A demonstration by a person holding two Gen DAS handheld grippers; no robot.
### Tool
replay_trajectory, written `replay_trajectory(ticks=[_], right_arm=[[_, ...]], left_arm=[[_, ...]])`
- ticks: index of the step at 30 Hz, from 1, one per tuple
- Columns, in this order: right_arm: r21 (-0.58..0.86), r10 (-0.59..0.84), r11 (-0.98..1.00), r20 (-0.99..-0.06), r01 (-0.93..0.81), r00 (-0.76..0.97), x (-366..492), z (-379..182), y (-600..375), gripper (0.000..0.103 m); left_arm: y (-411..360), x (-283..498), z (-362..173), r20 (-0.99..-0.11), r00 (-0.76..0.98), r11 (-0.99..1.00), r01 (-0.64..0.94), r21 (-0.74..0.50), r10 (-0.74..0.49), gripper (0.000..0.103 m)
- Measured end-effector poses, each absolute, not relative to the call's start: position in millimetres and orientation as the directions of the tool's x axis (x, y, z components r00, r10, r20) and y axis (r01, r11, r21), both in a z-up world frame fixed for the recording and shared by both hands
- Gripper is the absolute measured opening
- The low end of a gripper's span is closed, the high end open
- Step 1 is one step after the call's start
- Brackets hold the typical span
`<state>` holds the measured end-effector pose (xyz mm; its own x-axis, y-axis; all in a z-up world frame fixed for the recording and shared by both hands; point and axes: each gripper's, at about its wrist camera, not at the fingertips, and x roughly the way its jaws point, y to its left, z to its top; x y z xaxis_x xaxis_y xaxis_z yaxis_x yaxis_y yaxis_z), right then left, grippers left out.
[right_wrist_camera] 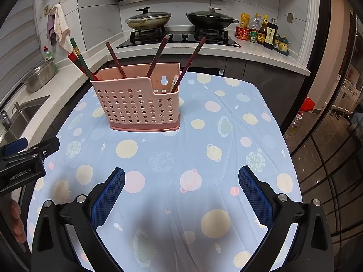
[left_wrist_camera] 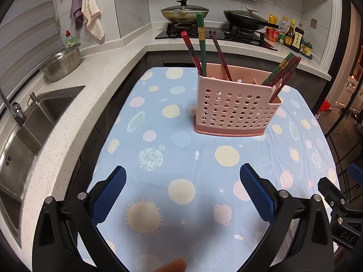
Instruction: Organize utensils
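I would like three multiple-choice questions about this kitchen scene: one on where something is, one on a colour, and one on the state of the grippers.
1. Where does the pink basket stand?
A. in the sink
B. on the tablecloth
C. on the stove

2. What colour is the tallest chopstick in the left wrist view?
A. green
B. white
C. blue

3. How are the left gripper and the right gripper?
A. both shut on chopsticks
B. one open, one shut
C. both open, holding nothing

Answers:
1. B, its base rests on the blue tablecloth with planet prints.
2. A, its shaft is green with a yellow band.
3. C, the blue pads of each are wide apart with only cloth between them.
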<state>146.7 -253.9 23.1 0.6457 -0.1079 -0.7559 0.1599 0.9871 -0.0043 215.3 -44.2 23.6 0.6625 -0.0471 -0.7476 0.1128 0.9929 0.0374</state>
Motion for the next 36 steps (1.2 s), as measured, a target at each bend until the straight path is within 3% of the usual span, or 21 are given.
replay_trajectory(ticks=[36], right_arm=[[0.015, -0.100, 0.985, -0.755, 0.171, 0.648, 151.3, 21.8, -257.0, 0.096]], left_arm=[[-49.4, 219.8, 20.7, -0.759, 0.650, 0.992, 0.112, 0.052, -0.033, 0.096]])
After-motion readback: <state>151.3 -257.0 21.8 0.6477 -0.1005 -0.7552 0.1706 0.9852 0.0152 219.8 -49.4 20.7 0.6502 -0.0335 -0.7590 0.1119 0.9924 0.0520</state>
